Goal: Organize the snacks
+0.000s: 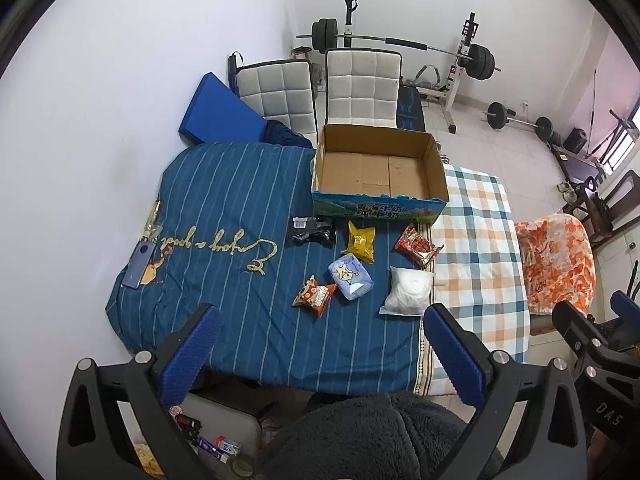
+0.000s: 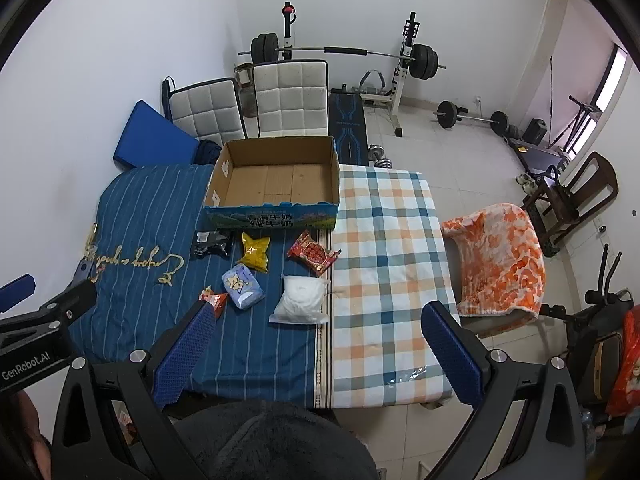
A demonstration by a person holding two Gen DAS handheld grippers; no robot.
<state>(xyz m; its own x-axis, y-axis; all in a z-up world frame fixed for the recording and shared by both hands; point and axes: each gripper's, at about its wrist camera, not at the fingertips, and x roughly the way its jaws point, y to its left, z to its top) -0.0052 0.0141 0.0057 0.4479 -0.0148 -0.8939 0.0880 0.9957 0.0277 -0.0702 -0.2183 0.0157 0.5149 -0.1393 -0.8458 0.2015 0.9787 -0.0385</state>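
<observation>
An empty cardboard box [image 1: 380, 168] [image 2: 276, 178] stands open at the table's far side. In front of it, on the blue striped cloth, lie several snack packs: a black one [image 1: 312, 231] [image 2: 211, 243], a yellow one [image 1: 361, 241] [image 2: 254, 254], a red one [image 1: 418, 245] [image 2: 314, 254], a light-blue one [image 1: 351, 277] [image 2: 242, 286], an orange one [image 1: 314, 295] [image 2: 216, 302] and a white bag [image 1: 409, 296] [image 2: 301, 301]. My left gripper [image 1: 322, 354] and right gripper [image 2: 320, 354] both hover open and empty above the table's near edge.
A checked cloth [image 2: 388, 264] covers the table's right half. A phone [image 1: 138, 264] lies at the left edge. Two white chairs [image 1: 362, 86] and a blue cushion [image 1: 218, 110] stand behind the table, with a barbell rack [image 1: 464, 64] beyond. An orange blanket [image 2: 500, 260] drapes a chair at right.
</observation>
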